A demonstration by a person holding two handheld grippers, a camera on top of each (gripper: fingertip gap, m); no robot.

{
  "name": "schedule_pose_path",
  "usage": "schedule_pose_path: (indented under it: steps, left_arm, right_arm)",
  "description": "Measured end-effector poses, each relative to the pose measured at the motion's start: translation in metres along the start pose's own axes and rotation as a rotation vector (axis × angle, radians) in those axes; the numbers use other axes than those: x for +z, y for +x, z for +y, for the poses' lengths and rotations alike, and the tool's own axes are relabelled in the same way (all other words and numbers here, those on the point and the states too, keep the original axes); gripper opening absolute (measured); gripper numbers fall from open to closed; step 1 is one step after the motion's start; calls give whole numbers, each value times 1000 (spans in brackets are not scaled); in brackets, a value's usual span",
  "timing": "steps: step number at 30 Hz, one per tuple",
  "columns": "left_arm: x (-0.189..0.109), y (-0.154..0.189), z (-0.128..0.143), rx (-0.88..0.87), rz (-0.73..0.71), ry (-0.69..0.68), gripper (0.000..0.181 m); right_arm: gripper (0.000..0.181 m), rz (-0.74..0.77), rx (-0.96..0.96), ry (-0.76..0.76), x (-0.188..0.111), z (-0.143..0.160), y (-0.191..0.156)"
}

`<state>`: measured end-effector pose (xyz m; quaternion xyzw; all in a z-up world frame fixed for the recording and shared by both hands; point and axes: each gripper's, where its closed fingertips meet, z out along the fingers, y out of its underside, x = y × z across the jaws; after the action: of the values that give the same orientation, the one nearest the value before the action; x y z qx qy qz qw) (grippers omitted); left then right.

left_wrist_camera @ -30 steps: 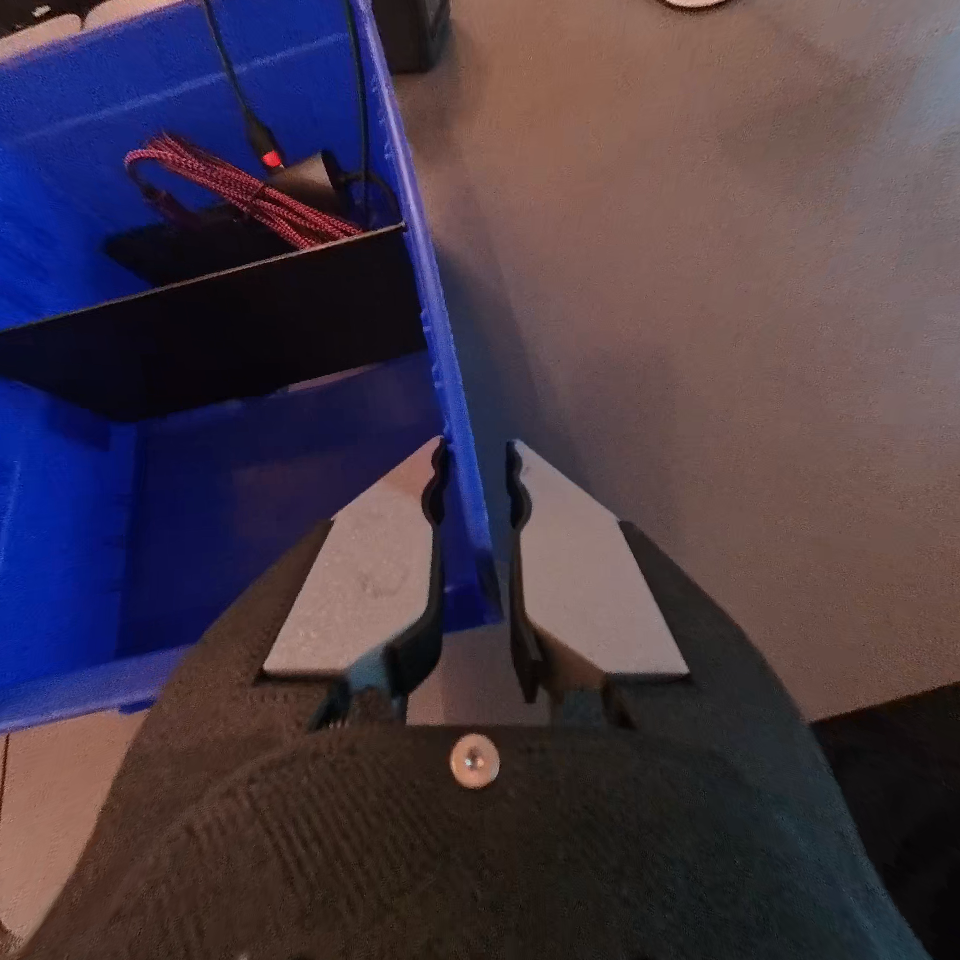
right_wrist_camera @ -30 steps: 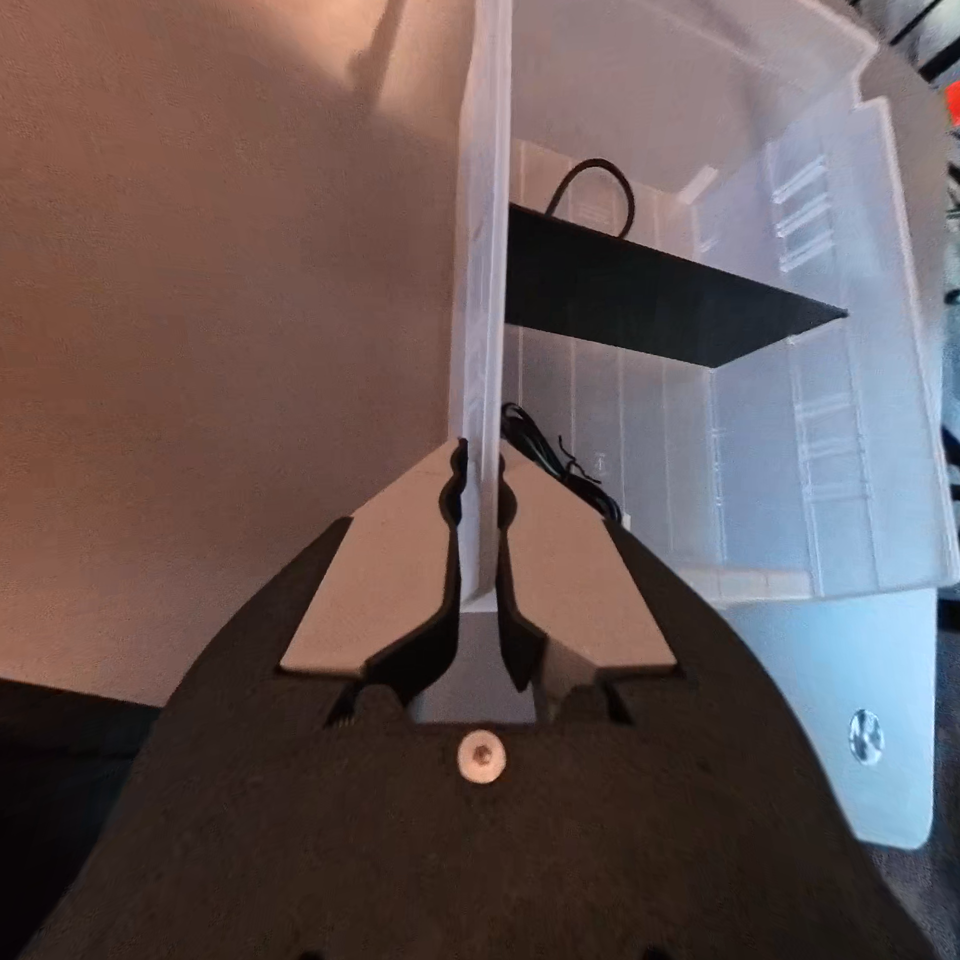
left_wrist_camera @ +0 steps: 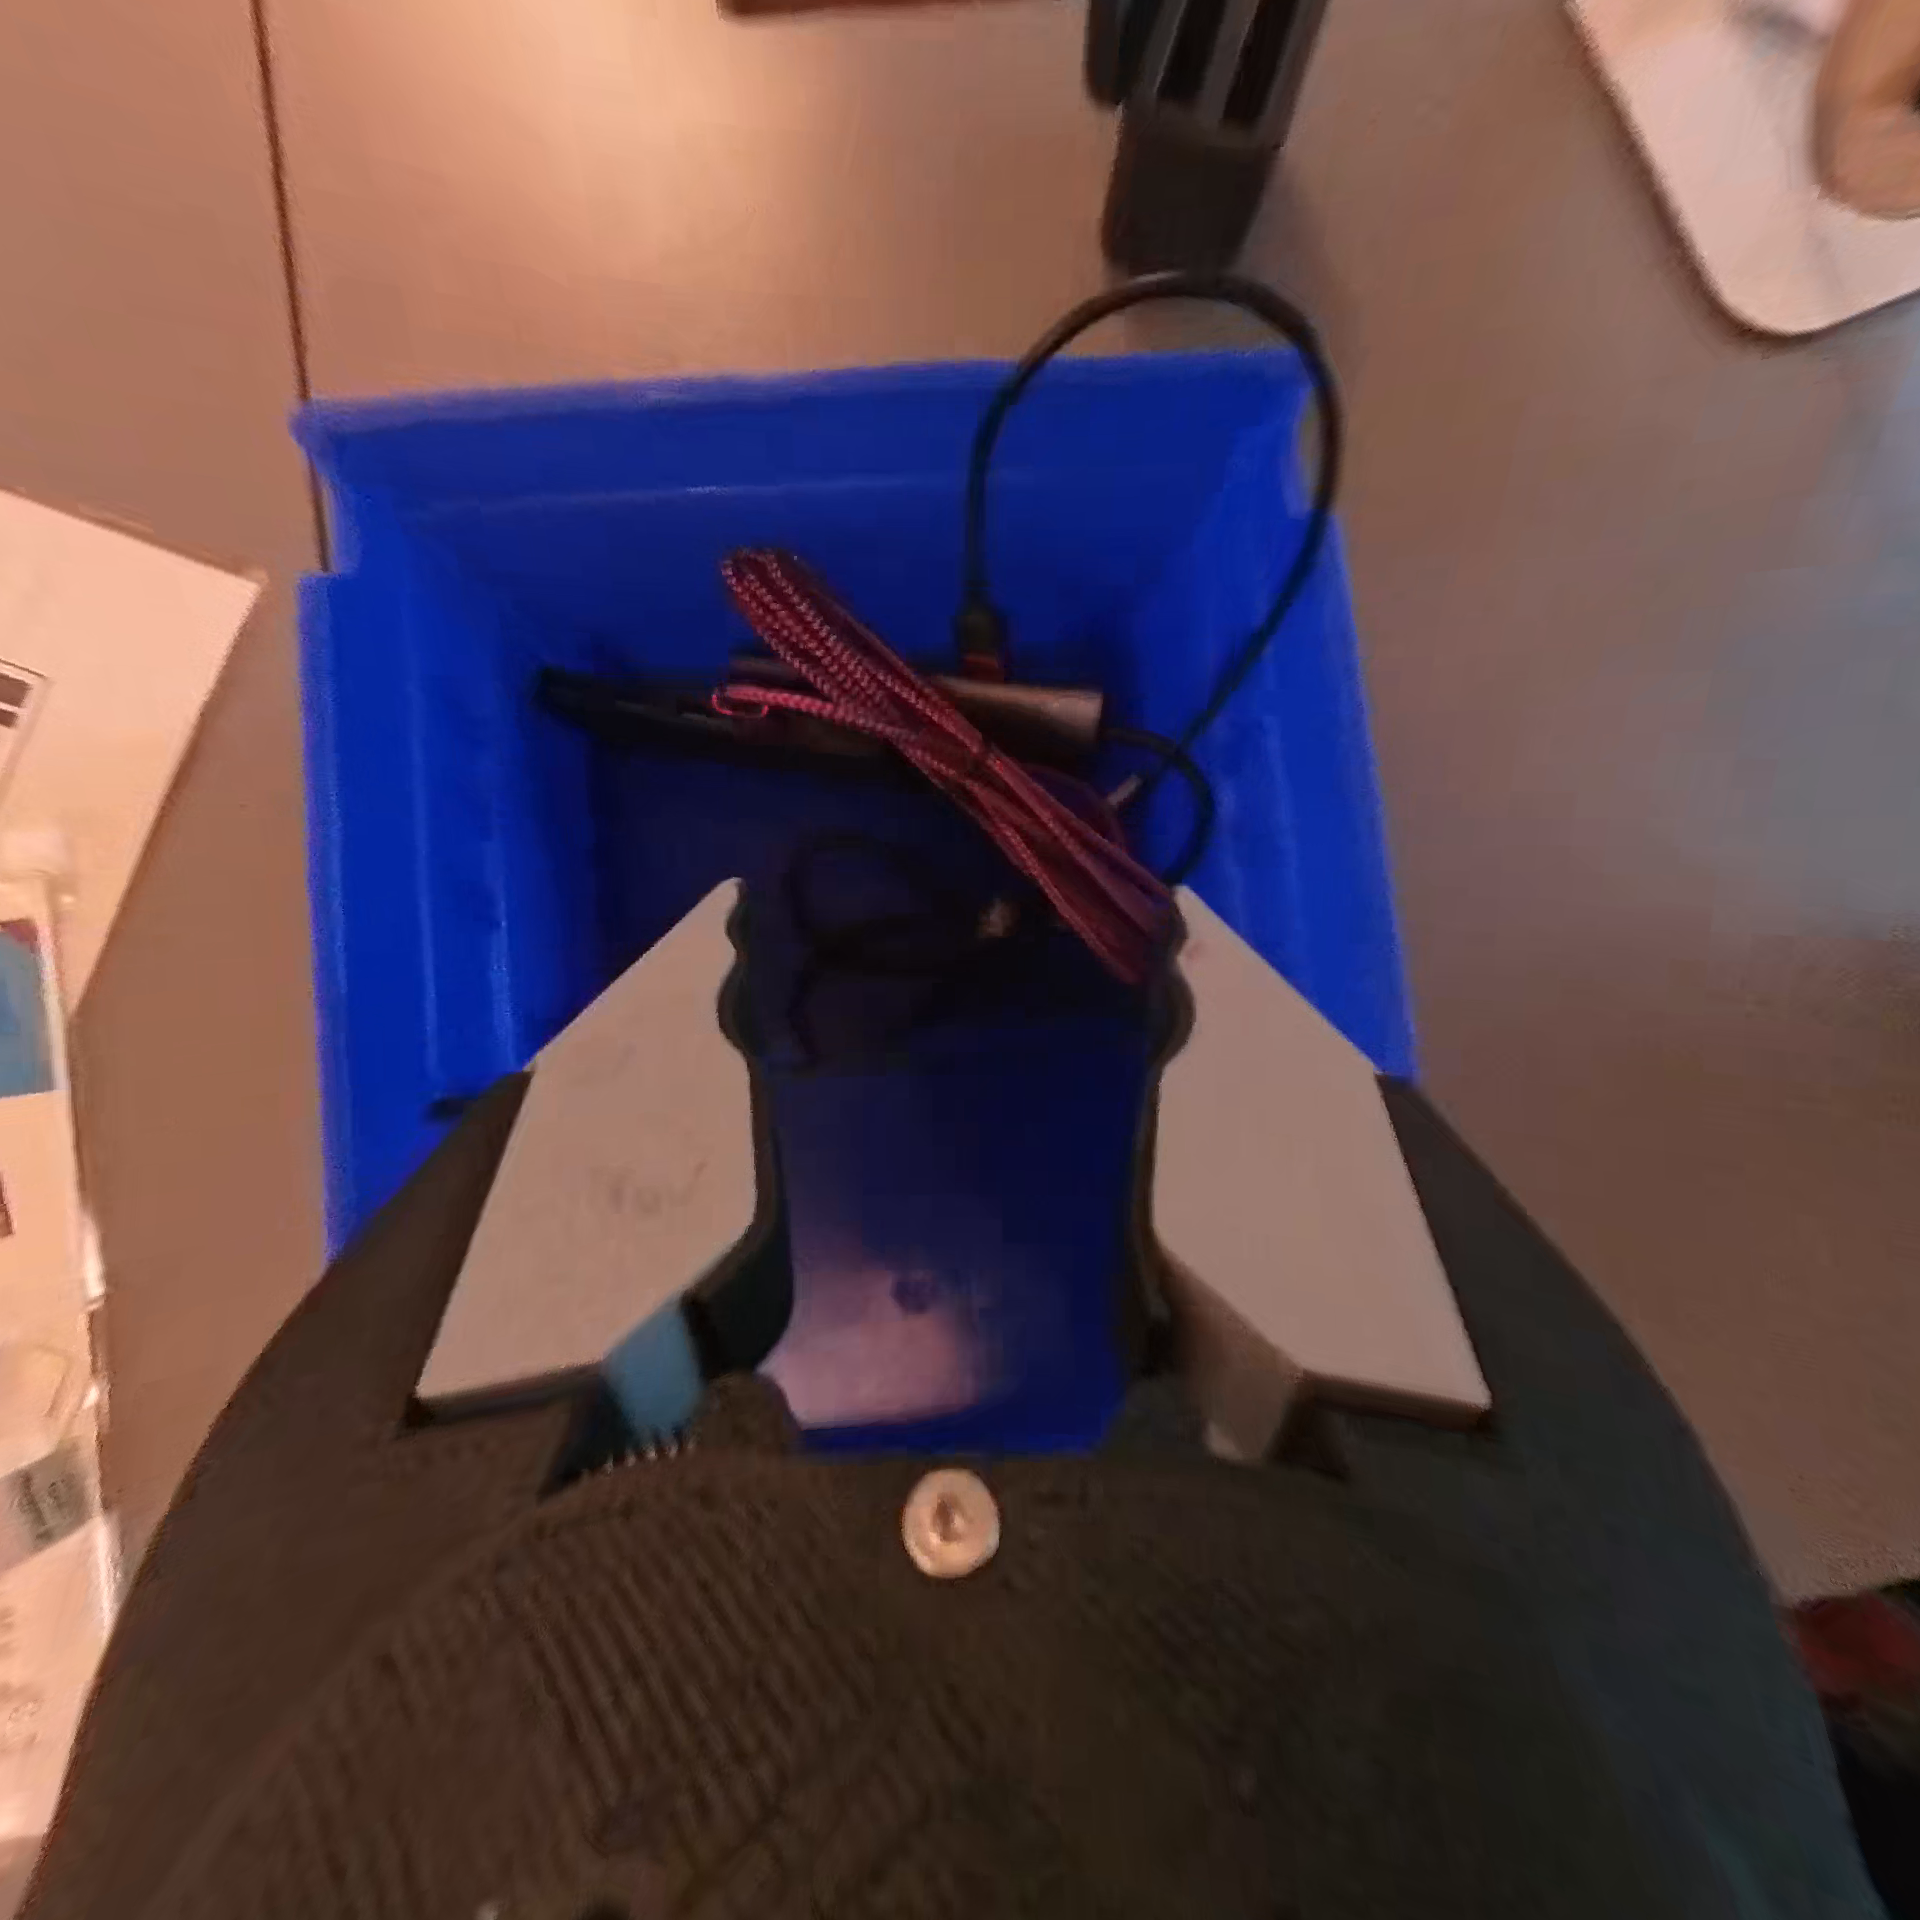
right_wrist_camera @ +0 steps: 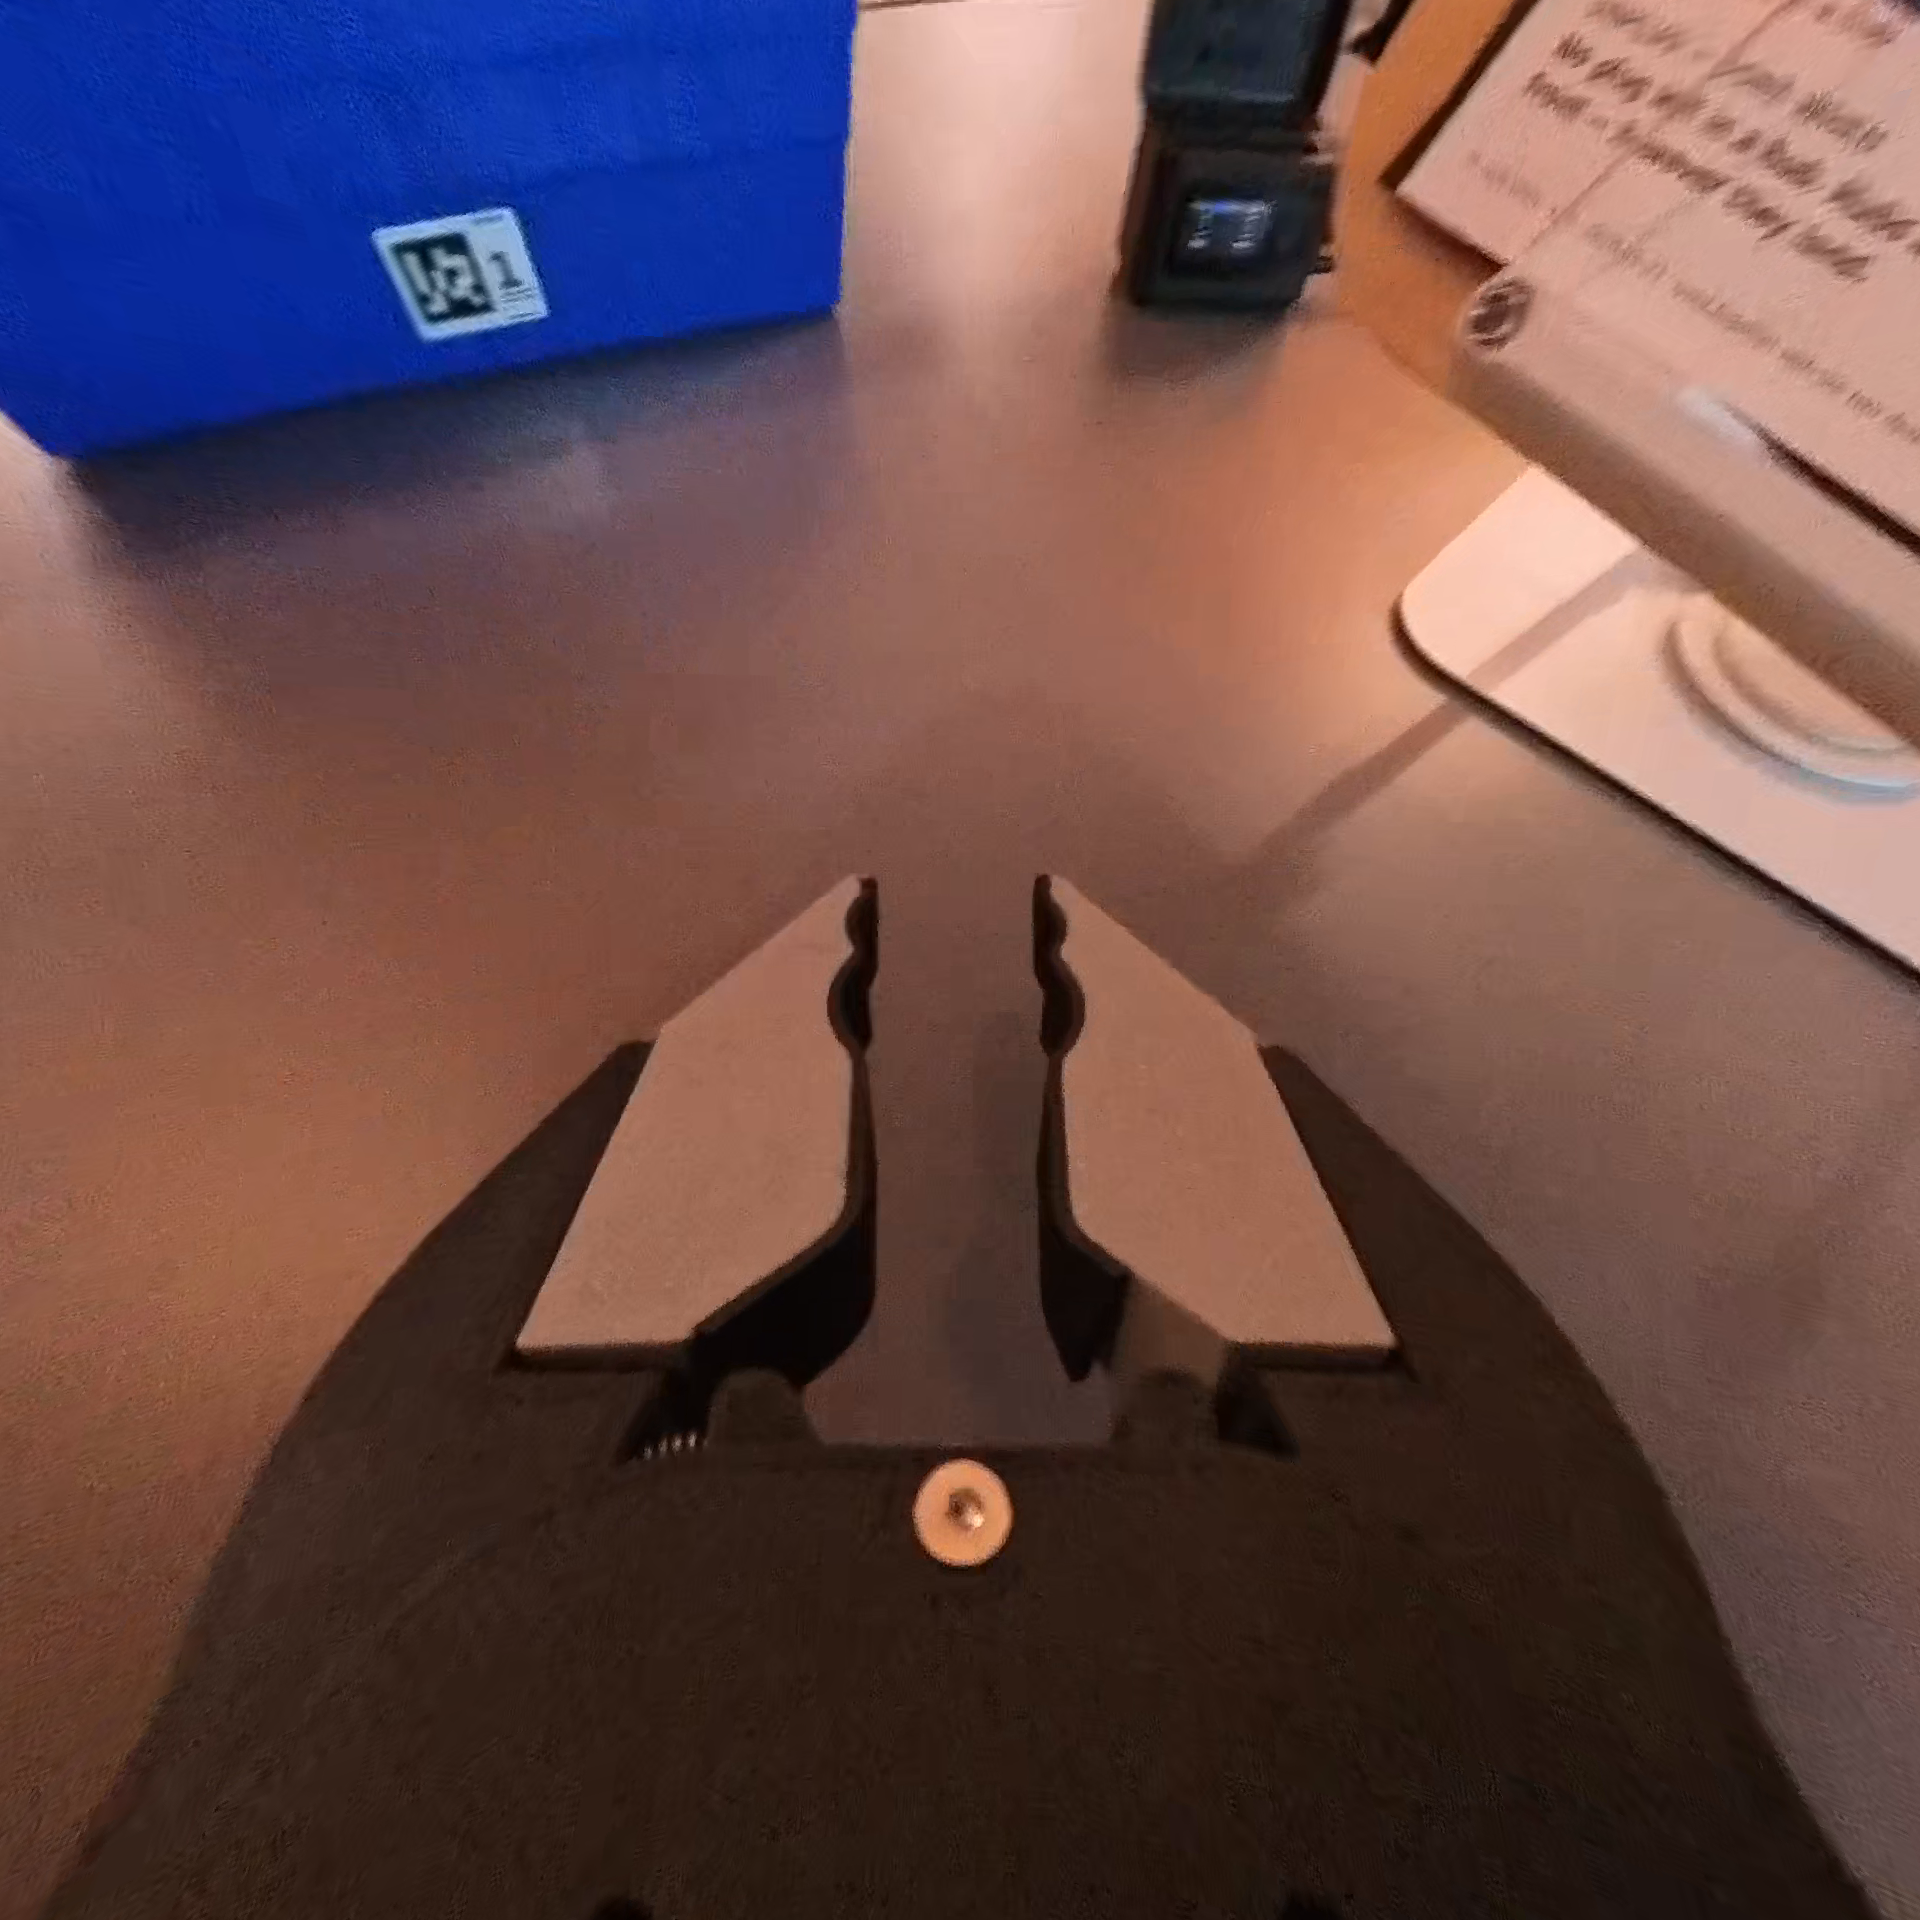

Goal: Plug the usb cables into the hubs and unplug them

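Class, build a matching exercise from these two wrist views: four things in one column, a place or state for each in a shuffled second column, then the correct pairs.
1. red braided cable
2. left gripper
3. right gripper
4. thin black cable

A. arches above the blue bin's far rim
B. empty, over bare table
C. bundled inside the bin
D. wide open, above the bin

Pairs: 1-C, 2-D, 3-B, 4-A

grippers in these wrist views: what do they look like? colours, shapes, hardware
Both match: left gripper and right gripper have a black ribbed body, one silver screw at centre, and flat grey wedge fingers with scalloped black inner edges. No cables, sleeves or markings visible.
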<state>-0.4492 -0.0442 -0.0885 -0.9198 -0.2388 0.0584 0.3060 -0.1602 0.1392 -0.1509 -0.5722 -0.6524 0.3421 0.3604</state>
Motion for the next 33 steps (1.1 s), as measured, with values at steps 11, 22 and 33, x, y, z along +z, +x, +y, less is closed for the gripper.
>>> schedule_pose_path:
  steps: [11,22,33]
  left_arm:
    - [72,-1,4,-184,136,-264,25]
    - [-60,-4,-67,50,-18,51,16]
    - [-160,196,-19,869,597,131,16]
  right_arm:
    - [24,-14,-240,51,3,-3,-36]
    - [25,-38,-185,59,7,-2,-37]
    - [47,-491,17,196,-19,-24,-78]
